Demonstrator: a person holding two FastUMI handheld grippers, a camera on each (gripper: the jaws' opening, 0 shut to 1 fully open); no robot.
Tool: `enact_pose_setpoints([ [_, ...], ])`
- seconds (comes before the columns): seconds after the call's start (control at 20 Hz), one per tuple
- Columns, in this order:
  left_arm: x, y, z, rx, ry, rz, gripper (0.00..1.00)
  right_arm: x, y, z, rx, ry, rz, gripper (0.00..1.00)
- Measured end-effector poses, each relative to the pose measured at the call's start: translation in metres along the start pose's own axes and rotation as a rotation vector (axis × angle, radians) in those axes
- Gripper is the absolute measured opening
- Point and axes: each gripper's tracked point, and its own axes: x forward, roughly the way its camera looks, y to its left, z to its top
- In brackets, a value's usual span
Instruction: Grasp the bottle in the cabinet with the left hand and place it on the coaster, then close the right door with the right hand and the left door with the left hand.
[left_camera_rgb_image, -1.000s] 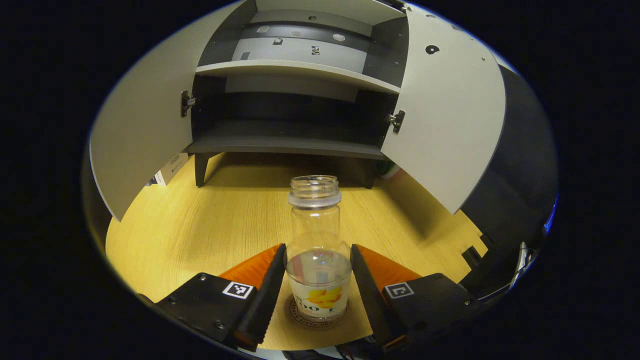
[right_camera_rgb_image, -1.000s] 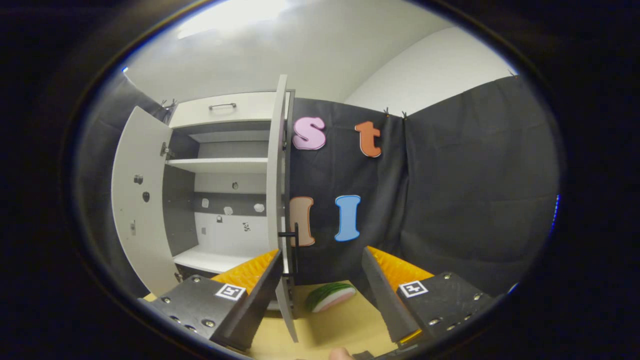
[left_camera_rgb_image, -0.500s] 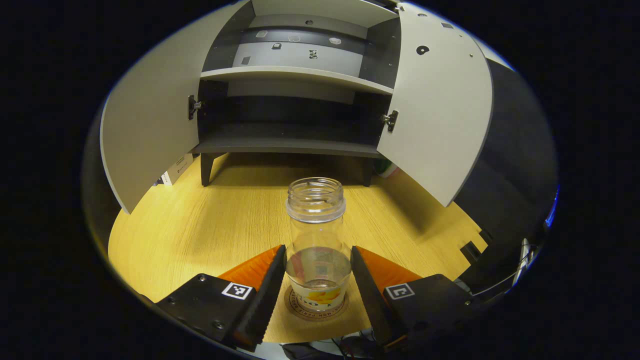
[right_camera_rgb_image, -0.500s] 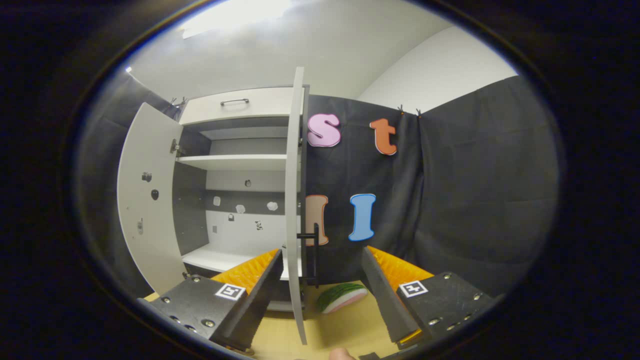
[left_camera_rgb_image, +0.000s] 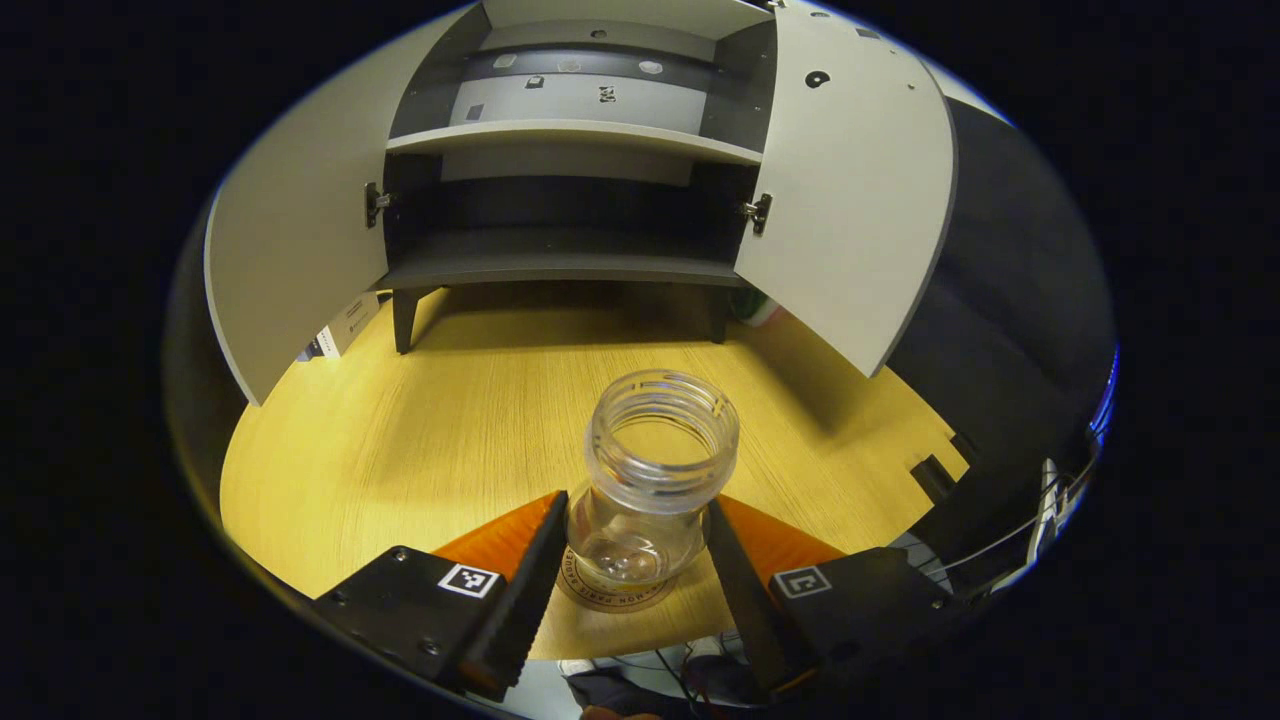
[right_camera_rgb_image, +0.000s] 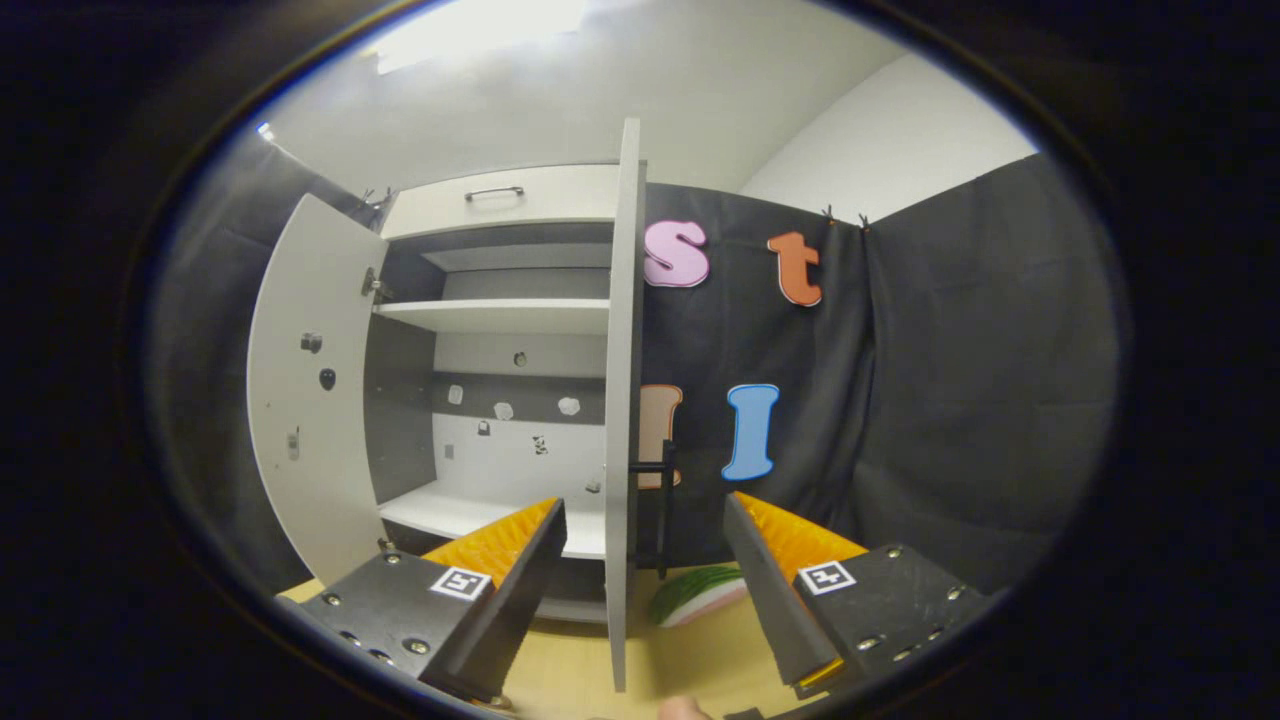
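Note:
A clear lidless bottle (left_camera_rgb_image: 655, 470) stands upright on the round brown coaster (left_camera_rgb_image: 600, 598) near the table's front edge. My left gripper (left_camera_rgb_image: 638, 500) is open, higher than the bottle's base, with a finger on either side of its body. Behind it the cabinet (left_camera_rgb_image: 570, 260) has its left door (left_camera_rgb_image: 300, 230) and right door (left_camera_rgb_image: 850, 200) swung wide. In the right gripper view my right gripper (right_camera_rgb_image: 645, 510) is open and holds nothing. The right door's edge (right_camera_rgb_image: 625, 400) and black handle (right_camera_rgb_image: 667, 510) stand farther off, in line with the gap between its fingers.
The wooden table (left_camera_rgb_image: 400, 430) stretches from the coaster to the cabinet's legs. A small box (left_camera_rgb_image: 345, 325) lies below the left door. A toy watermelon slice (right_camera_rgb_image: 700, 595) rests on the table by the right door. The cabinet shelves (right_camera_rgb_image: 500, 315) hold nothing.
The bottle came down onto the coaster and my left gripper rose, so I now look down into its mouth. The right gripper shifted left, bringing the door edge to the middle of its view.

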Motion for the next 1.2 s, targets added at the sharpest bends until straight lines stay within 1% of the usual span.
enact_pose_setpoints([
  [0.15, -0.005, 0.000, 0.003, -0.005, 0.000, 0.001, 0.85, 0.001, -0.003, -0.004, 0.006, 0.006, -0.004, 0.96],
  [0.4, -0.013, -0.003, 0.021, -0.006, -0.036, -0.006, 0.83, 0.004, -0.010, -0.007, 0.015, 0.010, -0.018, 0.96],
  [0.5, -0.016, -0.004, 0.031, -0.005, -0.052, -0.006, 0.82, 0.006, -0.010, -0.007, 0.025, 0.010, -0.017, 0.96],
  [1.2, -0.040, -0.017, 0.106, 0.050, -0.168, -0.027, 0.82, 0.015, -0.011, -0.023, 0.037, 0.037, -0.010, 0.96],
])
